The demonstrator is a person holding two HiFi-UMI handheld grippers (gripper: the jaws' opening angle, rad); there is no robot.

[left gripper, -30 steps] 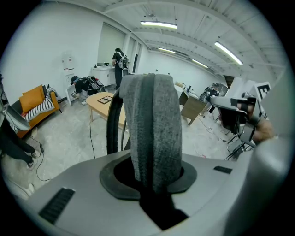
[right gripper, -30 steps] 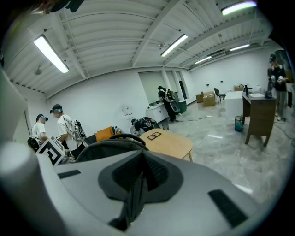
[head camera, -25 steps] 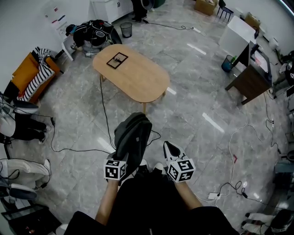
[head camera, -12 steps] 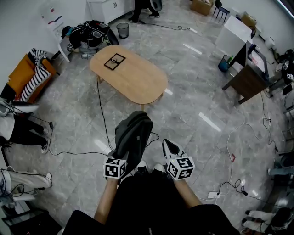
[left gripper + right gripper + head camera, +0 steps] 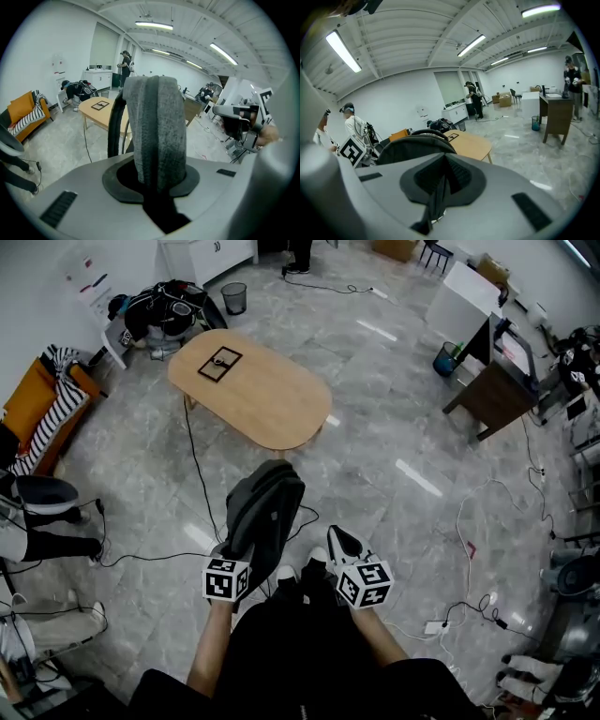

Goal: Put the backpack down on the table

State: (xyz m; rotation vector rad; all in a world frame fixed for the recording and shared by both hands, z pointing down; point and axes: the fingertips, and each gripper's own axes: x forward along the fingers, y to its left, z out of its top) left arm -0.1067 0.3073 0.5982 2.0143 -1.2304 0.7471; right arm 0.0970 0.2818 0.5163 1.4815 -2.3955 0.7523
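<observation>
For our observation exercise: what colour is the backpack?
The backpack is grey with black trim; the left gripper view shows it best.

Reads as a research lab in a big open hall, not a home. Grey marble-look tiled floor [image 5: 394, 427] crossed by loose cables [image 5: 194, 474], bare white walls [image 5: 393, 103], strip lights [image 5: 343, 50] on a ribbed ceiling [image 5: 408, 33]. Sparse, mixed furniture: an oval wooden table [image 5: 262, 399] bearing a square black marker [image 5: 219, 364], white cabinets [image 5: 202, 254], a dark desk [image 5: 492, 395], an orange sofa [image 5: 37, 413], cardboard boxes [image 5: 394, 247]. Elsewhere, a person [image 5: 352, 124] wearing head-mounted gear.
</observation>
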